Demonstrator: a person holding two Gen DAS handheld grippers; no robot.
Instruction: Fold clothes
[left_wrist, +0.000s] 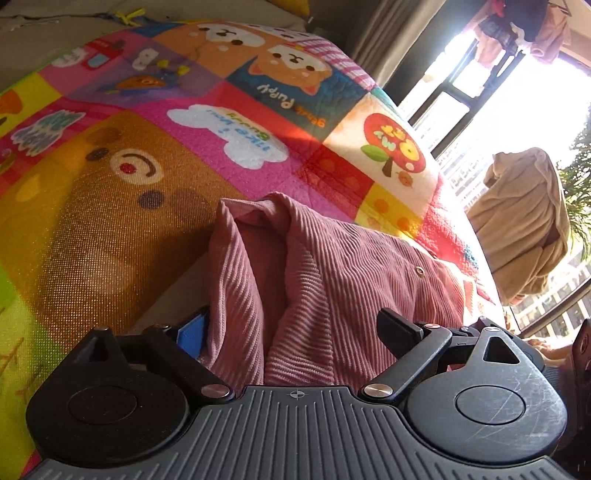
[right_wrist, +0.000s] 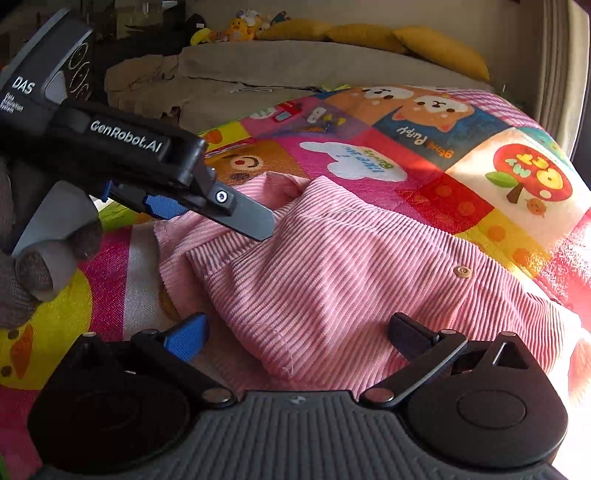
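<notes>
A pink corduroy garment (left_wrist: 332, 266) (right_wrist: 351, 266) with a small button (right_wrist: 461, 273) lies bunched on a colourful cartoon quilt (left_wrist: 147, 166) (right_wrist: 406, 147). My left gripper (left_wrist: 295, 328) stands open, with a raised fold of the corduroy between its blue pad (left_wrist: 192, 332) and its black finger (left_wrist: 399, 328). The right wrist view shows the left gripper (right_wrist: 218, 218) at the garment's far left edge, held by a gloved hand (right_wrist: 22, 288). My right gripper (right_wrist: 297, 334) is open wide over the garment's near hem, fingers apart on both sides of the cloth.
A beige cloth (right_wrist: 240, 66) lies spread behind the quilt, with yellow cushions (right_wrist: 369, 37) and plush toys (right_wrist: 236, 31) along the back. A bright window (left_wrist: 517, 92) is to the right, with a beige garment (left_wrist: 524, 221) draped beside it.
</notes>
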